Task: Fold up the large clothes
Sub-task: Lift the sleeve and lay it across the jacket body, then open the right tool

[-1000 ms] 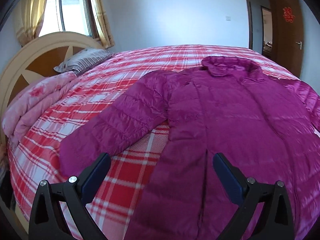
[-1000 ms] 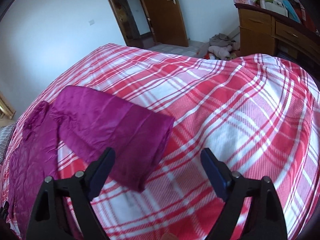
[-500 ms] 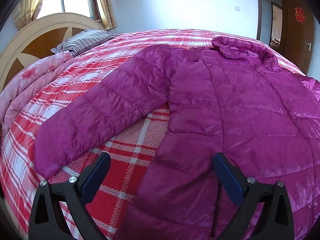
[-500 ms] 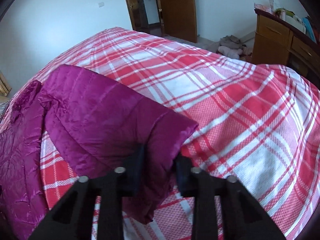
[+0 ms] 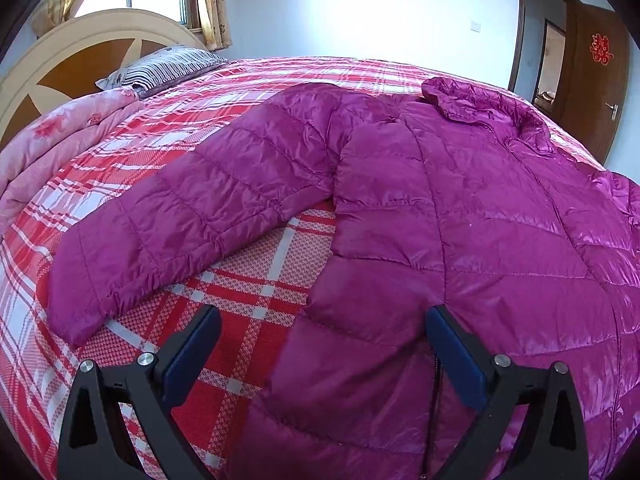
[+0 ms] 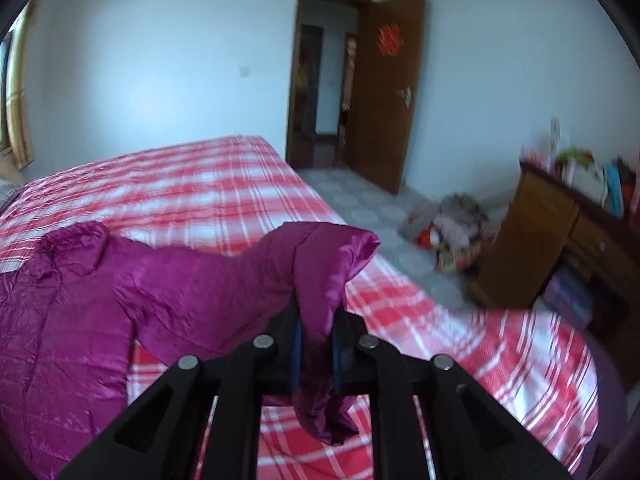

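Two black grippers: left gripper [image 5: 320,354] gapes wide, empty, over the coat's hem; right gripper [image 6: 316,340] pinches a raised sleeve cuff. One red-and-white plaid bed [image 5: 256,280], one magenta quilted puffer coat [image 5: 460,216] spread flat across it, one striped pillow [image 5: 168,66].

a magenta puffer jacket [image 5: 460,216] lies spread on the red plaid bedspread [image 5: 256,280], one sleeve [image 5: 192,224] angled out; the left gripper [image 5: 320,344] hovers above its hem, jaws wide apart.
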`<move>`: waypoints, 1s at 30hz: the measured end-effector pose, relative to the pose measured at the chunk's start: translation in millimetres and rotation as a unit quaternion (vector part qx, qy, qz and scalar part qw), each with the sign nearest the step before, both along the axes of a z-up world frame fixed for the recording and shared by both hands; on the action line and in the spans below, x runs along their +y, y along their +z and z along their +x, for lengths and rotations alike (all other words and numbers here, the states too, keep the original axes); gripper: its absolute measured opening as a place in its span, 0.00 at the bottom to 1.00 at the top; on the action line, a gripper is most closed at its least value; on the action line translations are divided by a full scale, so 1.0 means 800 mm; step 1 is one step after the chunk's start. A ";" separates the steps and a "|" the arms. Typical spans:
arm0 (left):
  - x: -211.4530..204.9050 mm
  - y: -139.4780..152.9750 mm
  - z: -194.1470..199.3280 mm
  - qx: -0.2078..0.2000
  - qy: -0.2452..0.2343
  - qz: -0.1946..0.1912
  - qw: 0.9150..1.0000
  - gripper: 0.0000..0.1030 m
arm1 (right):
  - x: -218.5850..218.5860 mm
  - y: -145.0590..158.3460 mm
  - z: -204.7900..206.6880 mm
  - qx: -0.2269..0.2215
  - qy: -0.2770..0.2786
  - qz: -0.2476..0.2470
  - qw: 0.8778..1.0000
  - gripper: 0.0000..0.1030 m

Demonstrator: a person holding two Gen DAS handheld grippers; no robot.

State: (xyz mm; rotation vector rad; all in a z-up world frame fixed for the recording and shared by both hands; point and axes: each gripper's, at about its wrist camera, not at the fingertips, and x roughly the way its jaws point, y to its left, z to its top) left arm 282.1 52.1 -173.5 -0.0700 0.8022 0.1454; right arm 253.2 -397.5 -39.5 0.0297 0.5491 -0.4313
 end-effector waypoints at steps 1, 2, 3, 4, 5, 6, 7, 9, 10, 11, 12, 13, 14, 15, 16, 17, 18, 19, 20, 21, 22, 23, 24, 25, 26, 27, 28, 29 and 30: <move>0.001 0.000 0.000 0.000 0.000 -0.001 1.000 0.99 | 0.013 0.011 0.004 -0.008 0.009 -0.013 1.000 0.13; 0.001 0.000 0.000 0.000 -0.001 -0.003 1.000 0.99 | 0.025 0.020 0.011 -0.014 0.019 -0.024 0.999 0.13; 0.002 0.000 -0.001 0.000 -0.001 -0.005 1.000 0.99 | 0.045 0.034 0.015 -0.022 0.036 -0.039 0.998 0.13; 0.003 -0.001 -0.001 0.000 -0.002 -0.008 1.000 0.99 | 0.057 0.040 0.018 -0.027 0.046 -0.046 0.998 0.12; 0.003 -0.001 -0.001 0.000 -0.002 -0.009 1.000 0.99 | 0.069 0.047 0.020 -0.031 0.057 -0.053 0.997 0.12; 0.003 -0.001 -0.002 -0.001 -0.003 -0.010 1.000 0.99 | 0.084 0.053 0.023 -0.035 0.070 -0.059 0.995 0.12; 0.003 -0.001 -0.002 -0.001 -0.004 -0.011 1.000 0.99 | 0.099 0.058 0.026 -0.038 0.082 -0.065 0.994 0.12; 0.004 -0.002 -0.002 -0.001 -0.004 -0.014 1.000 0.99 | 0.129 0.064 0.031 -0.044 0.105 -0.081 0.990 0.12; 0.004 -0.003 -0.003 -0.001 -0.005 -0.015 1.000 0.99 | 0.146 0.065 0.034 -0.045 0.119 -0.090 0.988 0.12; 0.005 -0.003 -0.003 -0.001 -0.005 -0.017 1.000 0.99 | 0.158 0.064 0.035 -0.046 0.130 -0.096 0.986 0.13; 0.006 -0.003 -0.003 0.000 -0.005 -0.019 1.000 0.99 | 0.178 0.063 0.039 -0.046 0.145 -0.104 0.983 0.12; 0.006 -0.004 -0.003 0.000 -0.006 -0.021 1.000 0.99 | 0.188 0.061 0.040 -0.046 0.154 -0.108 0.981 0.12; 0.007 -0.004 -0.003 0.000 -0.006 -0.023 1.000 0.99 | 0.200 0.058 0.044 -0.044 0.165 -0.110 0.979 0.12; 0.007 -0.004 -0.003 0.000 -0.006 -0.024 1.000 0.99 | 0.213 0.054 0.049 -0.040 0.177 -0.112 0.977 0.12; 0.007 -0.004 -0.002 0.000 -0.006 -0.024 1.000 0.99 | 0.226 0.048 0.055 -0.035 0.188 -0.113 0.975 0.12; 0.007 -0.004 -0.002 -0.001 -0.007 -0.024 1.000 0.99 | 0.233 0.044 0.060 -0.031 0.197 -0.113 0.973 0.12; 0.008 -0.004 -0.003 -0.001 -0.007 -0.024 1.000 0.99 | 0.244 0.038 0.066 -0.026 0.207 -0.113 0.971 0.12; 0.008 -0.004 -0.003 -0.001 -0.007 -0.024 1.000 0.99 | 0.255 0.031 0.070 -0.022 0.216 -0.114 0.970 0.12; 0.008 -0.004 -0.003 -0.002 -0.007 -0.024 1.000 0.99 | 0.267 0.022 0.076 -0.017 0.224 -0.115 0.968 0.12; 0.008 -0.004 -0.003 -0.002 -0.007 -0.024 1.000 0.99 | 0.277 0.015 0.081 -0.012 0.232 -0.114 0.966 0.12; 0.008 -0.004 -0.003 -0.003 -0.007 -0.024 1.000 0.99 | 0.286 0.010 0.084 -0.008 0.238 -0.112 0.965 0.12; 0.008 -0.005 -0.004 -0.003 -0.007 -0.024 1.000 0.99 | 0.293 0.007 0.086 -0.004 0.244 -0.109 0.964 0.12; 0.008 -0.005 -0.004 -0.004 -0.007 -0.024 1.000 0.99 | 0.301 -0.001 0.090 0.001 0.250 -0.107 0.962 0.12; 0.008 -0.005 -0.004 -0.004 -0.007 -0.023 1.000 0.99 | 0.311 -0.008 0.093 0.005 0.256 -0.104 0.961 0.12; 0.007 -0.005 -0.004 -0.004 -0.007 -0.023 1.000 0.99 | 0.320 -0.013 0.096 0.009 0.260 -0.102 0.960 0.12; 0.007 -0.005 -0.004 -0.004 -0.007 -0.022 1.000 0.99 | 0.329 -0.023 0.104 0.015 0.266 -0.099 0.959 0.12; 0.007 -0.005 -0.004 -0.004 -0.007 -0.022 1.000 0.99 | 0.336 -0.028 0.107 0.019 0.270 -0.096 0.958 0.12; 0.007 -0.005 -0.004 -0.005 -0.007 -0.022 1.000 0.99 | 0.343 -0.036 0.111 0.025 0.274 -0.092 0.957 0.12; 0.007 -0.005 -0.005 -0.005 -0.007 -0.022 1.000 0.99 | 0.348 -0.041 0.113 0.029 0.278 -0.091 0.956 0.12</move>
